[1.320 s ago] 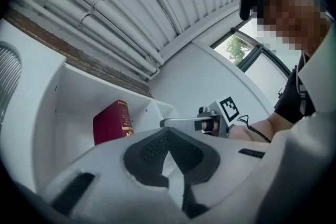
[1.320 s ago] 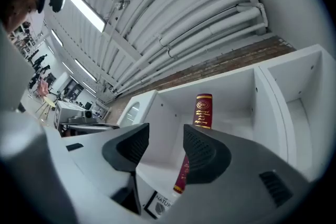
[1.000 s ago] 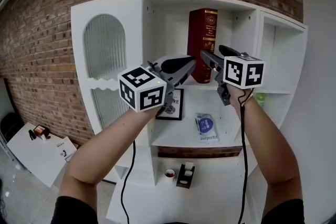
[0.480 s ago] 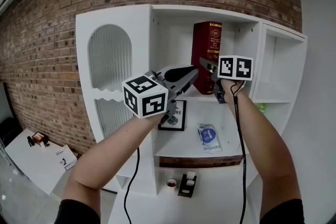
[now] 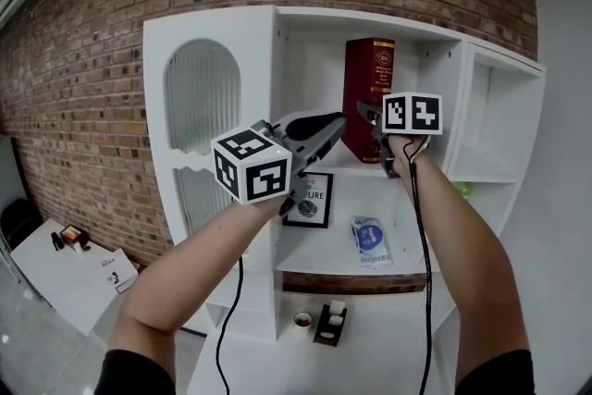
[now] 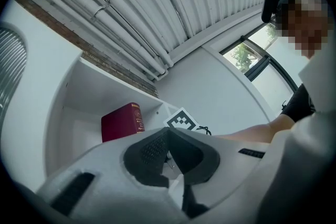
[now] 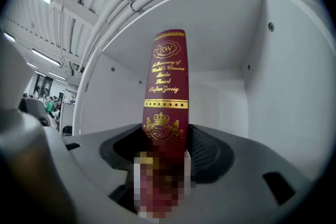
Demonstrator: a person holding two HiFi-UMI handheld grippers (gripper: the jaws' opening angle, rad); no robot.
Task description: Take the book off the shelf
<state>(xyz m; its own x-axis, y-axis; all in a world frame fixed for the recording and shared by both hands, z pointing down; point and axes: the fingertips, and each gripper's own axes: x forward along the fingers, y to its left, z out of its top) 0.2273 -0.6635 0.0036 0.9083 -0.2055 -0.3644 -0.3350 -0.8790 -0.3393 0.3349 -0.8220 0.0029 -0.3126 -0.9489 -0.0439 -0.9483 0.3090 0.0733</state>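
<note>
Book upright in shelf; right gripper closing around it; left gripper pinched together.

My view of the shelf
Book stands upright in the top bay. In the bay below, I see a frame left of a packet. Lower still, a cup beside a holder.

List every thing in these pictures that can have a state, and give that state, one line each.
book: upright in the top compartment of the shelf, not yet taken out.
right gripper: jaws closing, with the book's spine between them.
left gripper: jaws together, nothing between them.
framed picture: standing upright one compartment below the book.
blue packet: lying flat beside the framed picture.
</note>
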